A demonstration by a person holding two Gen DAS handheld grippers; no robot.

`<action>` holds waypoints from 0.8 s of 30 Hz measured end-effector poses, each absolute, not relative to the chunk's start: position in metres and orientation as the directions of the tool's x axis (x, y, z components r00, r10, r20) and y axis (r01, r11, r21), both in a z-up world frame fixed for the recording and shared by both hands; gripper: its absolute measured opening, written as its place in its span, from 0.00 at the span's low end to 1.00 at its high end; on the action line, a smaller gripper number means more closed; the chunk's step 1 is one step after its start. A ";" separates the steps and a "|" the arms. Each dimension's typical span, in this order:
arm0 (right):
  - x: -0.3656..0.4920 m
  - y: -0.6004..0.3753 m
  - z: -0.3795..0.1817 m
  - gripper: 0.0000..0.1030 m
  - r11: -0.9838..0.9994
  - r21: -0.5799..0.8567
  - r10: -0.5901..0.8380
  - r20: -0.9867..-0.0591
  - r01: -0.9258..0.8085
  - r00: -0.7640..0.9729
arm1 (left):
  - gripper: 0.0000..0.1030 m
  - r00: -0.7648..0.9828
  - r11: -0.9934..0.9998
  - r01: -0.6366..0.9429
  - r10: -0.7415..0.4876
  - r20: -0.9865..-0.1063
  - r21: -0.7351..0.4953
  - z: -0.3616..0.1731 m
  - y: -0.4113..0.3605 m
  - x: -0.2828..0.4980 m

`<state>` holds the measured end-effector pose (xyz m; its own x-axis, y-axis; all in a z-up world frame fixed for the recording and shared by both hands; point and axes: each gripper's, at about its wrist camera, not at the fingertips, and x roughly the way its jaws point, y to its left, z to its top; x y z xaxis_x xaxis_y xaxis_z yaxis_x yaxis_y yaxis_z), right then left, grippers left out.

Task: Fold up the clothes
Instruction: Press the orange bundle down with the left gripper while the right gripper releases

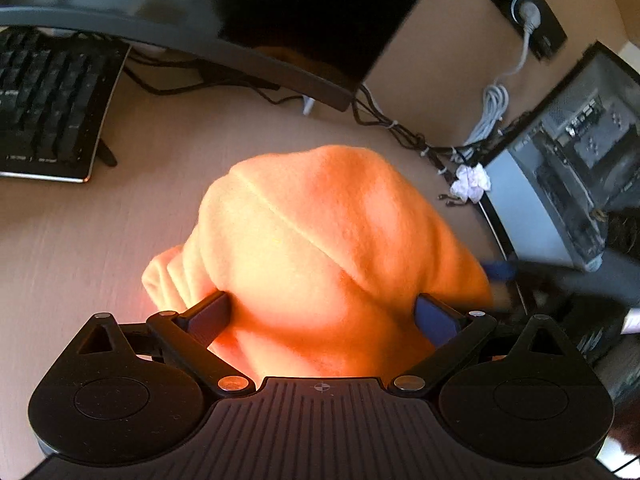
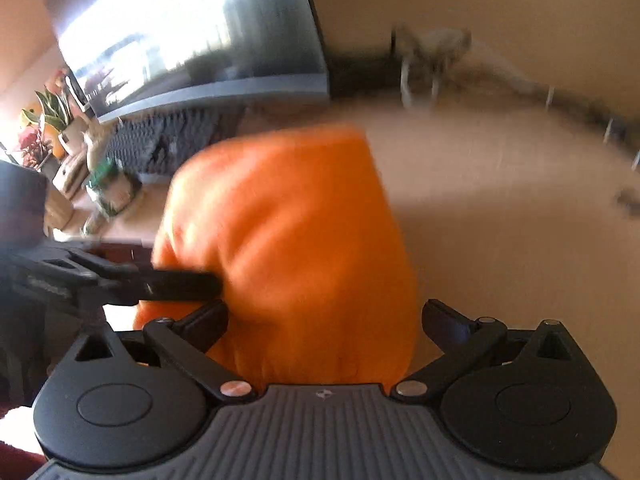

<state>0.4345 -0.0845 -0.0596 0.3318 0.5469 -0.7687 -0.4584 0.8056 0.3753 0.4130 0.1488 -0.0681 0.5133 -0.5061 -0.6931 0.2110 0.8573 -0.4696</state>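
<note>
Orange fleece garment (image 1: pixel 332 240) bunched on desk (image 1: pixel 80 240); both grippers' jaws spread wide around it.

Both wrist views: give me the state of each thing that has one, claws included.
Garment: bunched in a mound on the desk, not flat.
Left claw: open, fingers either side of the garment.
Right claw: open, garment between its fingers.
Monitor: on, screen bright.
Plug: in its socket.
</note>
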 end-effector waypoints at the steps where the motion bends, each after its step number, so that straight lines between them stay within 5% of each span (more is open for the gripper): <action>1: 0.436 -0.087 -0.060 1.00 0.806 0.392 0.554 -0.762 -0.443 0.335 | 0.98 0.512 0.861 0.224 -0.503 -0.696 -0.457 -0.068 0.147 0.412; 5: 0.444 -0.095 -0.060 0.99 0.805 0.455 0.581 -0.734 -0.381 0.352 | 0.98 0.507 0.865 0.272 -0.501 -0.702 -0.421 -0.070 0.141 0.412; 8: 0.439 -0.098 -0.049 0.73 0.757 0.544 0.651 -0.674 -0.362 0.349 | 1.00 0.500 0.840 0.252 -0.538 -0.679 -0.480 -0.073 0.152 0.416; 13: 0.423 -0.079 -0.032 0.73 0.791 0.346 0.571 -0.713 -0.504 0.407 | 0.99 0.500 0.793 0.203 -0.589 -0.635 -0.575 -0.074 0.171 0.420; 16: 0.413 -0.062 -0.056 0.91 0.836 0.126 0.419 -0.775 -0.533 0.473 | 0.99 0.521 0.792 0.164 -0.575 -0.630 -0.588 -0.067 0.178 0.411; 24: 0.408 -0.069 -0.069 0.93 0.850 0.248 0.471 -0.753 -0.465 0.460 | 0.99 0.534 0.875 0.023 -0.420 -0.734 -0.484 -0.075 0.190 0.371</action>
